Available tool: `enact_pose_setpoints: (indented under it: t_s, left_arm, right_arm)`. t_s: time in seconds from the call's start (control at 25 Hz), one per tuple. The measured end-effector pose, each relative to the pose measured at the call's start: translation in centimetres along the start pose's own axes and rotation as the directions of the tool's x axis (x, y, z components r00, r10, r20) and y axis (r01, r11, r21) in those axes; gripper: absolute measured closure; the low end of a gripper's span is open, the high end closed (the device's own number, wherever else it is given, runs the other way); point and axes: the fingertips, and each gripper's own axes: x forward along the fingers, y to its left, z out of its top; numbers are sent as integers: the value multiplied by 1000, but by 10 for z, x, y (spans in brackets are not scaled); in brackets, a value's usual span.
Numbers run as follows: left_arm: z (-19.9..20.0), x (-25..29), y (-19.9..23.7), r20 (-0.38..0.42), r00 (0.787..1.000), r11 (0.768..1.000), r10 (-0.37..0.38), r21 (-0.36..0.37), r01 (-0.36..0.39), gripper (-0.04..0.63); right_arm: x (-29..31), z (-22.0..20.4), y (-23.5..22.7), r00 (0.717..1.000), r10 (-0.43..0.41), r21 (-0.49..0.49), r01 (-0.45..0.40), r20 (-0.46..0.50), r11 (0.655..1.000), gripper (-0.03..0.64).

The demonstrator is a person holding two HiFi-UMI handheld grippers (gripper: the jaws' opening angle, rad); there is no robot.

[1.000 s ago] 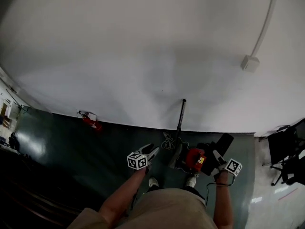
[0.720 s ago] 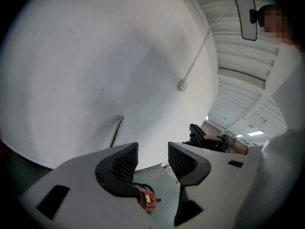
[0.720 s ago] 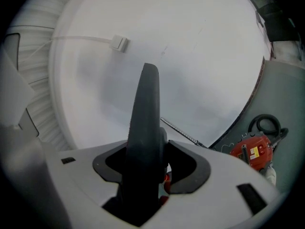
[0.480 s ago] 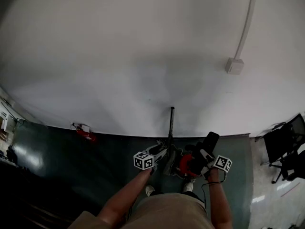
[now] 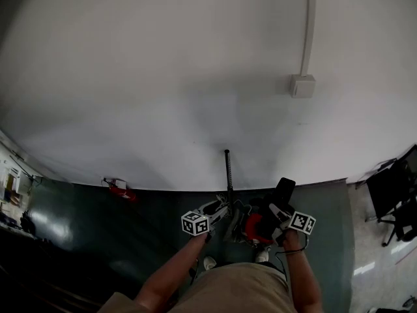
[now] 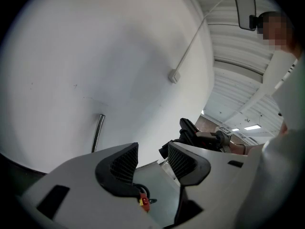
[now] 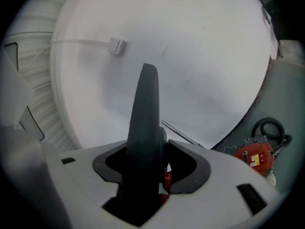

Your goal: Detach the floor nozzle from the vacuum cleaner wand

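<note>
A thin metal wand leans upright against the white wall, its foot by the red vacuum body on the dark floor. My right gripper is shut on a flat black part, apparently the floor nozzle, held upright and apart from the wand. In the right gripper view the nozzle fills the jaws of the right gripper, and the wand lies behind. My left gripper is open beside the wand's foot. In the left gripper view nothing is between the jaws of that gripper; the wand stands beyond.
A white conduit with a junction box runs down the wall. A small red object lies at the wall's foot on the left. A black hose coils by the vacuum body. Dark chairs stand at the right.
My left gripper has moved right, toward the wand's foot and the vacuum body. The right gripper, still holding the black part, has shifted slightly left. The head camera has tilted up the wall.
</note>
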Motion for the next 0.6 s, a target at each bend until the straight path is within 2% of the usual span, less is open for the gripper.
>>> enact_pose_setpoints:
  t_s: [0.32,0.6]
  left_arm:
    - [-20,28,-15,-31,996,995,84,-42,-86,390]
    - [-23,55,-3,-47,983,982,180,-49,-182,390]
  right_arm:
    - [-14,30,-28,998,63,115,-60,-21,992,388]
    - [-6,70,-46,995,87,99,-83,-39,992,388]
